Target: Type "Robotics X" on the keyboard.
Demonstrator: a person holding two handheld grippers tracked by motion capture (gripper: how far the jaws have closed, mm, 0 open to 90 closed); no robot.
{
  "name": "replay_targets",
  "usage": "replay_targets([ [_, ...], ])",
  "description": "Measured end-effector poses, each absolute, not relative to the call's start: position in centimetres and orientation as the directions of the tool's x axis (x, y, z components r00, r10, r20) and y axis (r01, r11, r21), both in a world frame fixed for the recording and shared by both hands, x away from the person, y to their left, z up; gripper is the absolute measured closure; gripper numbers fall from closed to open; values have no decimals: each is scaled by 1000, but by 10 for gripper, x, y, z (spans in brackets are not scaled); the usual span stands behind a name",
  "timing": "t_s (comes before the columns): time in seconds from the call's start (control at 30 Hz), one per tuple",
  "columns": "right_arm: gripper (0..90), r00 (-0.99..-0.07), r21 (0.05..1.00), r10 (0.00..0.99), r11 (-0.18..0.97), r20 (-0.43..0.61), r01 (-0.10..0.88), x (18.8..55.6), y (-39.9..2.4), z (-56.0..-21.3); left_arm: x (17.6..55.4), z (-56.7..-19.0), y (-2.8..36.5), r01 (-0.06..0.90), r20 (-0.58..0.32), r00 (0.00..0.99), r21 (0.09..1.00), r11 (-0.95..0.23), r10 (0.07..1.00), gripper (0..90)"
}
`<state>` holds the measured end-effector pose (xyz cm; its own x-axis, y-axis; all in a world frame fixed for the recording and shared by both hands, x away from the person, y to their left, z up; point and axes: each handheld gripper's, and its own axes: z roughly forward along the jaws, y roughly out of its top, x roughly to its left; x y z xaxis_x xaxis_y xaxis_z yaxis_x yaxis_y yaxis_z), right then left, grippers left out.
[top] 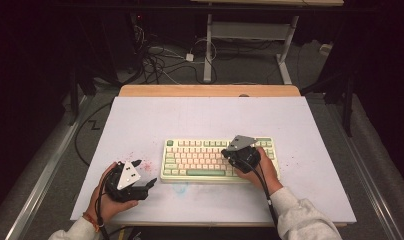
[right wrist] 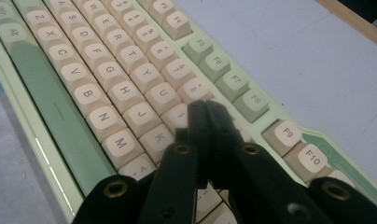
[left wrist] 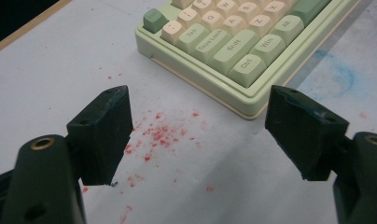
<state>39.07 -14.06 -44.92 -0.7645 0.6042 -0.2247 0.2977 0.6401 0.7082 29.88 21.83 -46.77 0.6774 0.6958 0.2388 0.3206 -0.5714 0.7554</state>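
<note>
We seem to be pressing keys: our right gripper (right wrist: 206,109), jaws clenched together and empty, hovers over the keyboard (top: 200,159) near its right end. Our left gripper (left wrist: 198,135) rests released beside the keyboard's left end. Next calls for a straight downward poke.

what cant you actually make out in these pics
- Which key the right gripper's shut black fingers touch, if any: in the right gripper view the fingers cover it.
- Right end of the pale green and cream keyboard: in the high view the right hand and gripper hide it.
- Key legends: too small in the high view.
- Keyboard's far rows: cut off by the top edge in the left gripper view, beyond the open left gripper.
</note>
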Motion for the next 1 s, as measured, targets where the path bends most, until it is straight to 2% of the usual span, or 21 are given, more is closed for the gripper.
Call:
replay_targets([
  [0.37, 900, -772, 663, 588, 681, -241, 312, 394, -134, -455, 299, -470, 216, 322, 242, 686, 745, -584, 686, 219],
  [0.77, 886, -764, 747, 609, 605, -213, 274, 385, -145, -442, 299, -469, 216, 317, 249, 690, 740, -593, 680, 224],
  [1.0, 840, -750, 787, 629, 562, -205, 256, 378, -154, -431, 300, -471, 215, 321, 254, 693, 729, -604, 675, 224],
])
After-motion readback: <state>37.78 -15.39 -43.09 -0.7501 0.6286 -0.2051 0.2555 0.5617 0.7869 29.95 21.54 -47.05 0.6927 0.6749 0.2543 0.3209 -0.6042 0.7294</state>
